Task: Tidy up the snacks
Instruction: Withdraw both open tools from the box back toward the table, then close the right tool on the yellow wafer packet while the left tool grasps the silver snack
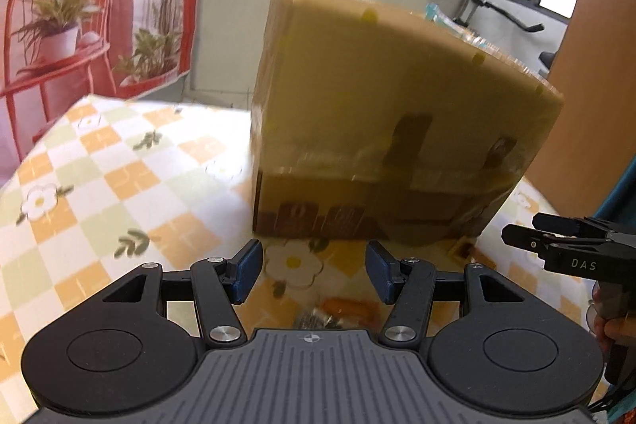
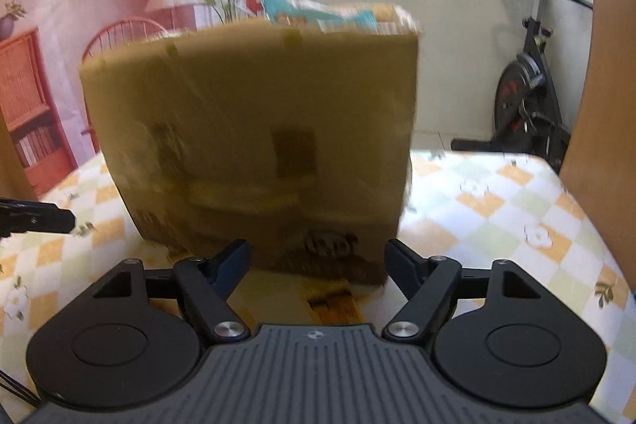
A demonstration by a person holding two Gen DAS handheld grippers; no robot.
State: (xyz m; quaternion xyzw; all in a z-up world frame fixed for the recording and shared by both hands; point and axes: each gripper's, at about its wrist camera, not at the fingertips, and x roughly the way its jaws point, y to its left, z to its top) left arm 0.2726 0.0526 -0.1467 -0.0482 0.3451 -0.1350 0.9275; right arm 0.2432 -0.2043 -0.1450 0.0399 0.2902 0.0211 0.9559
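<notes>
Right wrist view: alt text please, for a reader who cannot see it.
A blurred cardboard box stands on a checked floral tablecloth, snack packets showing above its rim. The open right gripper points at its base, holding nothing.

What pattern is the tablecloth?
Orange, pale-green and white checks with daisies on the tablecloth; left wrist view.

L gripper [image 1: 314,271] and R gripper [image 2: 318,267]: jaws spread wide, holding nothing, side by side, both level.

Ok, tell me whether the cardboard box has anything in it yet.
Not empty: teal snack packets poke above the top edge of the cardboard box. How full it is, cannot tell; the inside is hidden.
</notes>
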